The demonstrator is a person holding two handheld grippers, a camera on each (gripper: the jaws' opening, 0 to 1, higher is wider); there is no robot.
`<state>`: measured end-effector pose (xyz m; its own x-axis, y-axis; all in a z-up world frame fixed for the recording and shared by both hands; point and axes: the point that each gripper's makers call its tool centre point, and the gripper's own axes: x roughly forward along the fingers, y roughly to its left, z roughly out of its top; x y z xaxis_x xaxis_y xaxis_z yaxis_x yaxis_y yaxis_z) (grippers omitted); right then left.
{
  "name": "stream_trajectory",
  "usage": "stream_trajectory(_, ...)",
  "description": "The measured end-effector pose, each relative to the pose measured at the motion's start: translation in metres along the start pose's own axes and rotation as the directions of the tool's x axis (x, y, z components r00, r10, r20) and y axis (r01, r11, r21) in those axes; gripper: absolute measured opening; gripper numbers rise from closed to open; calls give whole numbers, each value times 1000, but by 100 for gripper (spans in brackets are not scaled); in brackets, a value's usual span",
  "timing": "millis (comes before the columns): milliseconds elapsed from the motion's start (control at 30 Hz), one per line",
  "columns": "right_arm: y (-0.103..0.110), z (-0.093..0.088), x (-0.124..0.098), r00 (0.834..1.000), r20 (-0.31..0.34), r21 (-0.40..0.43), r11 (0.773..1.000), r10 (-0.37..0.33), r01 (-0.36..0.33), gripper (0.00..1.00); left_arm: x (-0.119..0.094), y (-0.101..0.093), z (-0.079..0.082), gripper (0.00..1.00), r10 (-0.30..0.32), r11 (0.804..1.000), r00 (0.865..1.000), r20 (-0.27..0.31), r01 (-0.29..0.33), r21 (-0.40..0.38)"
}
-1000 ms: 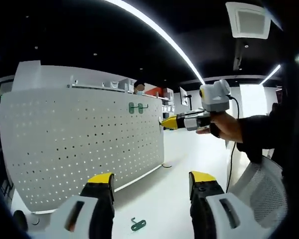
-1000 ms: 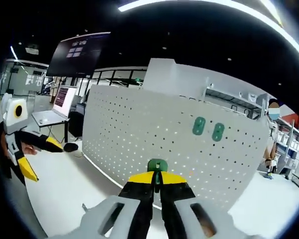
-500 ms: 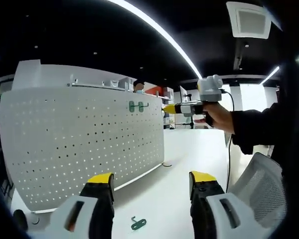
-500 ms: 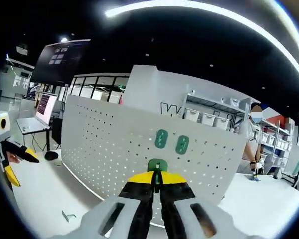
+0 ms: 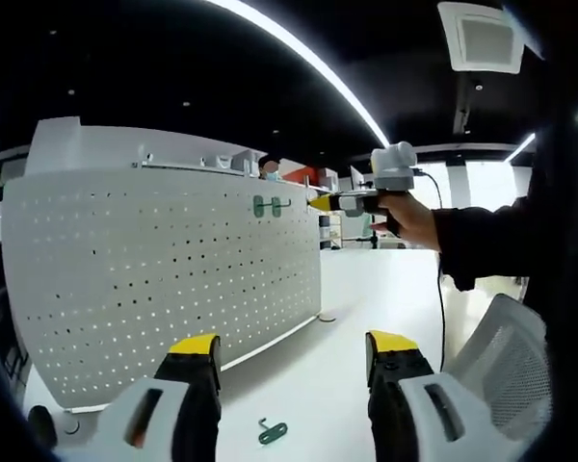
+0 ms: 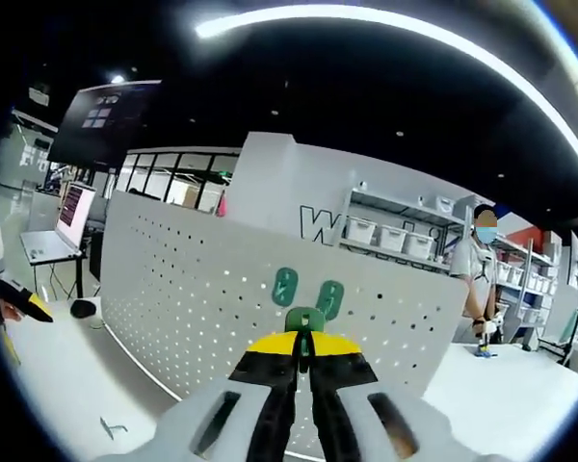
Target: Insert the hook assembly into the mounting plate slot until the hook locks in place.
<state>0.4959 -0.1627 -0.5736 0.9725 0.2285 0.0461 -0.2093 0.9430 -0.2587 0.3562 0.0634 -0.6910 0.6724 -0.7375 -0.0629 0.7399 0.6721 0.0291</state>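
White tabletop (image 5: 347, 337) carries the upright white perforated mounting plate (image 5: 154, 279), two green hook bases (image 6: 306, 292) already on it. My right gripper (image 6: 304, 348) pinches a green hook assembly (image 6: 304, 320) just before them. My left gripper (image 5: 294, 351) hangs wide; another green hook (image 5: 272, 432) lies below.

The white tabletop (image 5: 347, 327) is carrying the upright pegboard (image 5: 154, 279); a green hook (image 5: 272, 432) is lying at six o'clock.
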Motion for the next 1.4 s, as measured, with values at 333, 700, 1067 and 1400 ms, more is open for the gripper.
stream_trajectory(333,-28,3,15,998,21,44,997,-61,60,1,1,0,-1,62,2,1000,1000,-7,-2,5)
stream_trajectory(700,-65,-1,42,991,12,89,987,-132,131,1,3,0,-2,62,-4,1000,1000,-10,4,-2)
stream_trajectory(1067,-75,-10,62,990,-14,109,984,-142,143,1,3,1,-5,61,-1,1000,1000,-18,1,-9)
stream_trajectory(1400,-80,-10,70,990,-16,103,984,-144,145,1,4,3,-8,61,2,1000,1000,-24,-2,-10)
